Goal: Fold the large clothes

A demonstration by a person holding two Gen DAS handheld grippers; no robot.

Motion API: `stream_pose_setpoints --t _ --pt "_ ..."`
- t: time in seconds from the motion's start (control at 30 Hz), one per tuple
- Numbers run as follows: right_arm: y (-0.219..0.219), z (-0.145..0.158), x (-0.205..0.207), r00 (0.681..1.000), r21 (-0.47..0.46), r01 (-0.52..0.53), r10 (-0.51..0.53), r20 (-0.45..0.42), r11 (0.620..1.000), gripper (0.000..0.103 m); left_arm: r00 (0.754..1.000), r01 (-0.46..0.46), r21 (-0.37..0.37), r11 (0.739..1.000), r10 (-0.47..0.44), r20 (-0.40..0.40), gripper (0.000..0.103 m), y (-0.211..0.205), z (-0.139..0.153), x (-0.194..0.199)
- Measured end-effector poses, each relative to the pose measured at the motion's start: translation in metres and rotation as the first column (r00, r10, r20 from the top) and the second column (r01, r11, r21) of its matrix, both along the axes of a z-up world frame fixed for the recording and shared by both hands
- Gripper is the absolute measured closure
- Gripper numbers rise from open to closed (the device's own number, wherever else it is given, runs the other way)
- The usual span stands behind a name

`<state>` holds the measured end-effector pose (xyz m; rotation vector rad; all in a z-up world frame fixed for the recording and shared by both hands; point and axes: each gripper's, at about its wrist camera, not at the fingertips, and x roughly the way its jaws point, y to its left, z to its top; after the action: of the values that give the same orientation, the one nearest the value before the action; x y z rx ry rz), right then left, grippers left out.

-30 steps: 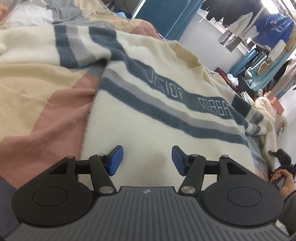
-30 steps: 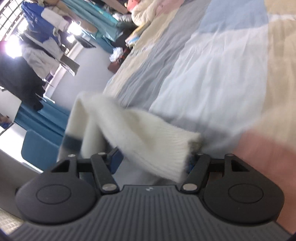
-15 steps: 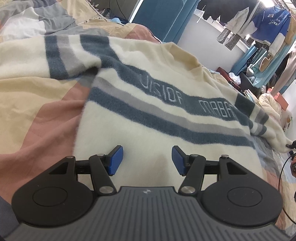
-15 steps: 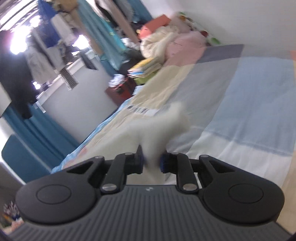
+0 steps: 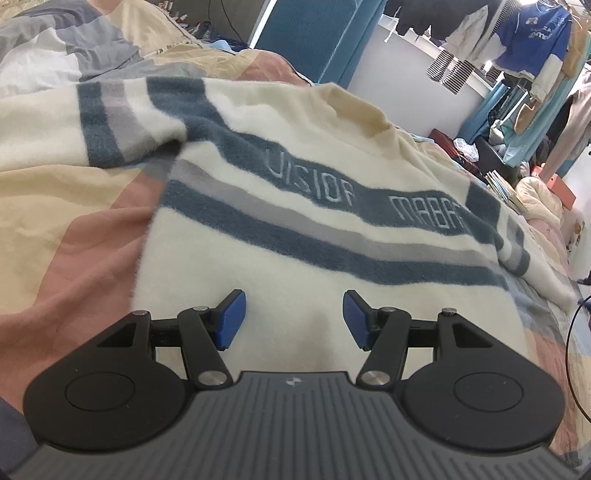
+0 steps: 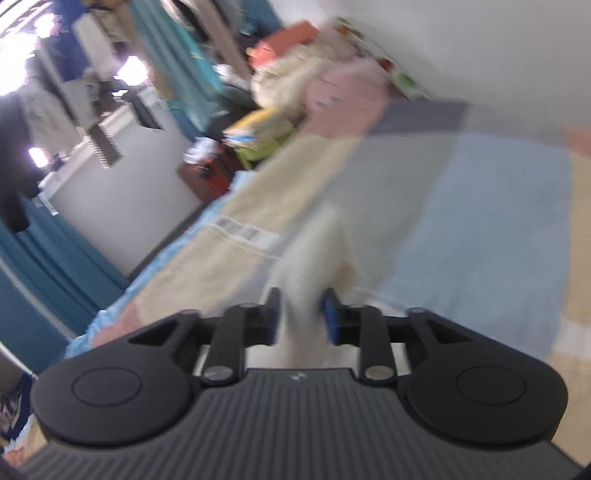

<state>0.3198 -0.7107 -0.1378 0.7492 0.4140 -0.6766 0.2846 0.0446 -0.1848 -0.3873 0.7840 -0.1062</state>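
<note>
Two claws show, one in each wrist view. On the left side of the bed (image 5: 74, 236), the patchwork cover shows cream and pink panels, with grey and white folds bunched toward the far left corner. One sleeve (image 5: 110, 129) of the cream sweater (image 5: 295, 236) stretches out over that cover to the left, crossed by blue and grey bands. The sweater body lies flat across the middle of the bed, chest up, with a wide blue stripe bearing pale letters and thinner grey and blue stripes below it; its collar points to the far edge. The left claw (image 5: 293, 317) hangs over the plain cream lower part of the sweater with its blue pads spread wide and nothing between them. Past the far right edge of the bed stand a blue panel (image 5: 314, 33) and a rail of hanging clothes (image 5: 524, 40).

The right wrist view is blurred. A white strip of sweater fabric (image 6: 317, 254) runs away from the camera over the cream, grey and pale blue panels of the bed cover (image 6: 480, 206). The right claw (image 6: 301, 317) has that fabric between its pads; its jaws have just been opening from a tighter pinch, and the blur leaves it unclear whether the pads are pressing on the cloth. A heap of pink and cream bedding (image 6: 332, 85) sits beyond the far end of the bed.
</note>
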Motion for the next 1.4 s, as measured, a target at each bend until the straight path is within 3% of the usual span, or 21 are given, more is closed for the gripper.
stream_pose_setpoints --t 0.03,0.07,0.27,0.53,0.7,0.77,0.87,1.0,1.17,1.27,1.4 --pt "0.000 -0.007 -0.008 1.000 0.044 0.001 -0.002 0.028 0.999 0.030 1.000 0.003 -0.001 1.000 -0.003 0.000 0.039 -0.001 0.001 -0.001" --pt "0.001 -0.012 -0.015 0.998 0.085 -0.006 0.001 0.058 0.996 0.019 1.000 0.006 -0.004 1.000 -0.006 0.002 0.039 -0.001 0.001 -0.003" --pt "0.031 -0.046 -0.029 0.991 0.208 -0.115 0.098 0.091 0.971 0.020 1.000 0.030 0.016 0.999 -0.030 0.001 0.039 -0.003 0.001 -0.010" --pt "0.045 -0.061 -0.004 0.972 0.138 -0.140 0.110 0.210 0.980 0.022 1.000 0.027 0.148 0.989 -0.028 0.005 0.039 -0.016 -0.003 -0.009" --pt "0.030 -0.069 0.019 0.971 0.050 -0.123 0.110 0.214 0.991 0.051 1.000 0.030 0.226 0.974 -0.029 -0.007 0.039 -0.027 -0.012 0.001" --pt "0.021 -0.071 0.022 0.968 0.033 -0.114 0.104 0.227 0.993 0.069 1.000 0.029 0.244 0.969 -0.027 -0.011 0.039 -0.031 -0.014 0.004" --pt "0.015 -0.070 0.023 0.970 0.019 -0.120 0.113 0.217 0.993 0.081 1.000 0.024 0.258 0.966 -0.021 -0.014 0.039 -0.034 -0.015 0.006" --pt "0.026 -0.045 0.022 0.954 -0.108 -0.141 0.164 0.251 0.984 0.085 1.000 0.016 0.239 0.971 -0.012 -0.017 0.038 -0.032 -0.013 0.007" --pt "0.048 0.011 0.017 0.929 -0.182 -0.168 0.217 0.298 0.969 0.086 1.000 0.015 0.176 0.984 -0.012 -0.019 0.038 -0.024 -0.006 0.002" --pt "0.077 0.059 0.015 0.904 -0.279 -0.222 0.304 0.301 0.934 0.086 1.000 0.002 0.135 0.991 0.000 -0.017 0.038 -0.016 0.000 -0.004" --pt "0.138 0.127 0.016 0.859 -0.414 -0.296 0.430 0.278 0.861 0.086 1.000 -0.011 0.103 0.995 0.010 0.010 0.038 -0.003 0.010 -0.012"
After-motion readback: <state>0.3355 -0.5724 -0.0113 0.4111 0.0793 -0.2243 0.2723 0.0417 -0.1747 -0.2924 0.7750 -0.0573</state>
